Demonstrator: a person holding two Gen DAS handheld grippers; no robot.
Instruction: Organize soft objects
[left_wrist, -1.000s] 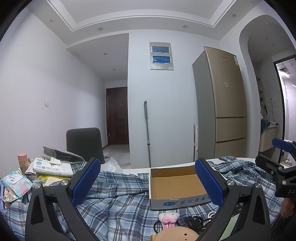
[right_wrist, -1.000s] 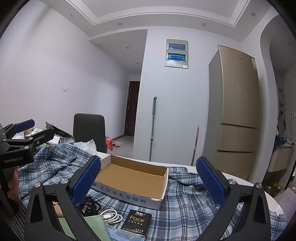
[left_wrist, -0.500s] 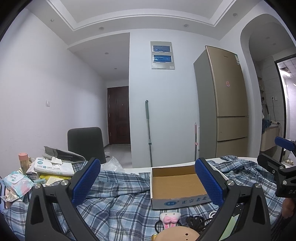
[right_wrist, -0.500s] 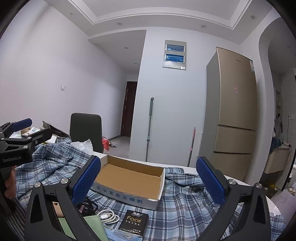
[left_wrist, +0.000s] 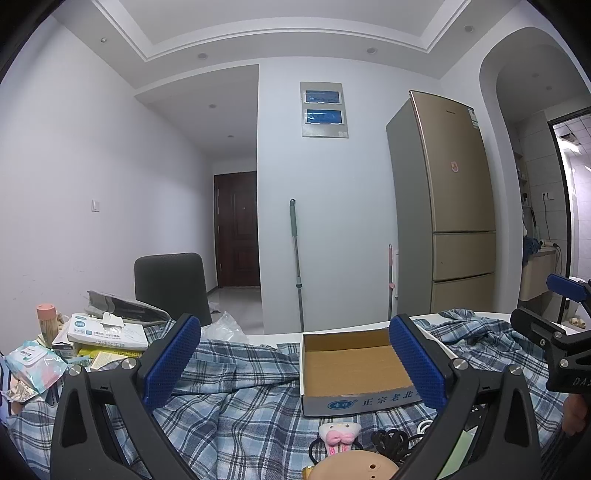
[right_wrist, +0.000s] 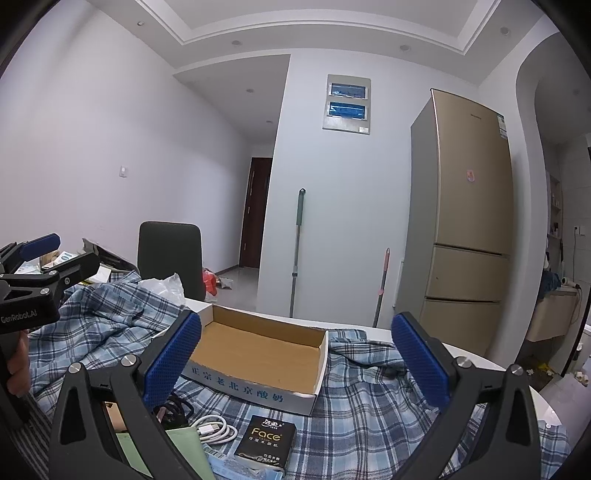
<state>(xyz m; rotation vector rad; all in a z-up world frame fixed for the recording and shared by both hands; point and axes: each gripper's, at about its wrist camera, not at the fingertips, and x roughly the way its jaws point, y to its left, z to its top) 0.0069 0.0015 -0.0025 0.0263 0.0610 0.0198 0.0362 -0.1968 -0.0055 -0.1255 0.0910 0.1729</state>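
Note:
An empty cardboard box sits on a blue plaid cloth over the table. My left gripper is open and empty above the cloth, in front of the box. My right gripper is open and empty, also facing the box. A small white-and-pink plush toy lies near a black cable below the left gripper. A black tissue pack, a white cable and a green sheet lie below the right gripper.
Wet-wipe packs, a tissue box and a pink-capped jar crowd the table's left end. A dark chair stands behind. A fridge, a mop and a door are beyond.
Both grippers tilted slightly; the box sits a little lower in both views. Both stay open and empty.

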